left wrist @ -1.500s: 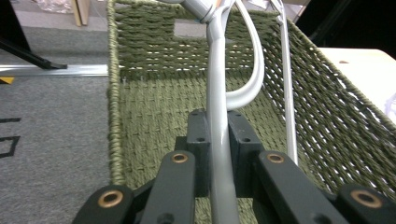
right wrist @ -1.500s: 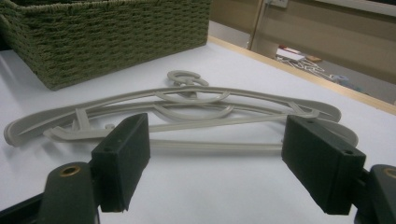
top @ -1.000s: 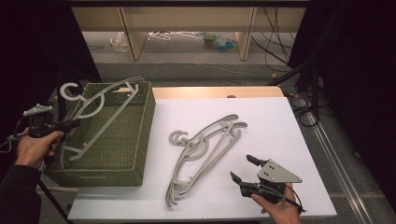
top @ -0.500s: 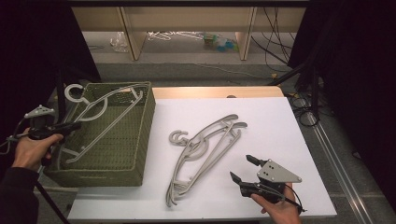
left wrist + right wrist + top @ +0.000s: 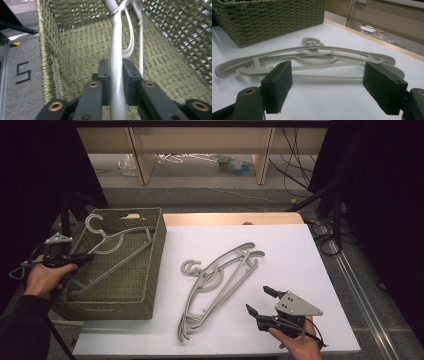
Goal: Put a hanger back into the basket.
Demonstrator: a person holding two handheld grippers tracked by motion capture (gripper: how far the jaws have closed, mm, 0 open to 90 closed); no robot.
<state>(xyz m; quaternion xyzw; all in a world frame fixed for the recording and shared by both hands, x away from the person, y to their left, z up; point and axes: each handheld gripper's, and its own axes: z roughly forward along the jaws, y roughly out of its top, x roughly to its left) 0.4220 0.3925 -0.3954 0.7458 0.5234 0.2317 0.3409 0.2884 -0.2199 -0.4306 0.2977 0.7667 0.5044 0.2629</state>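
1. Left hand [image 5: 46, 277] sits at the left outer side of the woven basket [image 5: 150, 270], holding the left gripper [image 5: 87, 256] roughly level, jaws pointing in over the basket rim.
2. Left jaws have just been opening a little, yet the left gripper view has them pressed on the bar of a grey hanger [image 5: 117, 75] from both sides.
3. That hanger lies tilted inside the basket, hook [image 5: 95, 223] up near the far left corner, long bar running down toward the near side.
4. Right hand [image 5: 297, 342] rests at the near right of the white table [image 5: 320, 265], right gripper [image 5: 261, 301] angled toward the table's middle, jaws wide apart, nothing between them.
5. Stacked hangers [image 5: 220, 280] lie flat on the table, just right of the basket, just ahead of the right jaws.
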